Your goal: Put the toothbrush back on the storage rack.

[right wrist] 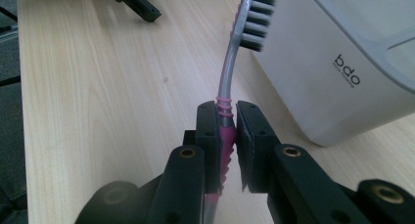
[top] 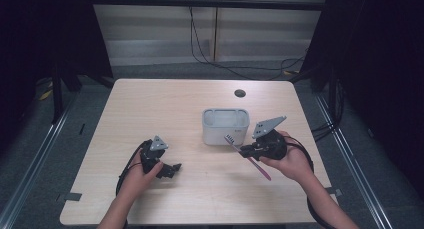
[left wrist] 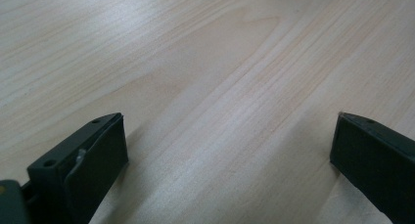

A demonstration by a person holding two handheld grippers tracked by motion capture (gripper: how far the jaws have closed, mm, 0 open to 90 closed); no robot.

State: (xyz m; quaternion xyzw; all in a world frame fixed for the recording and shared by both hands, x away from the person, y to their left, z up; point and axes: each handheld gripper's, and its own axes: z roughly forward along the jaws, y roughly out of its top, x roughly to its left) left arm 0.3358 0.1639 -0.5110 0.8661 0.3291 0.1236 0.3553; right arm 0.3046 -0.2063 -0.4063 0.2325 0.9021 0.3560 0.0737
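Note:
A pink and grey toothbrush (right wrist: pixel 227 82) is clamped by its handle in my right gripper (right wrist: pixel 227 111), bristle head pointing away toward the white container (right wrist: pixel 342 72). In the high view that right gripper (top: pixel 246 150) hovers just in front of the white container (top: pixel 225 125), and the toothbrush (top: pixel 250 160) slants with its head near the container's front wall. My left gripper (top: pixel 174 169) rests low over the table at the left, and its jaws stand wide apart over bare wood in the left gripper view (left wrist: pixel 230 141), with nothing between them.
The light wooden table (top: pixel 150 109) has a round cable hole (top: pixel 240 93) behind the container. Dark curtains flank both sides, and cables run across the floor beyond the far edge. The left gripper (right wrist: pixel 128 0) lies far off in the right gripper view.

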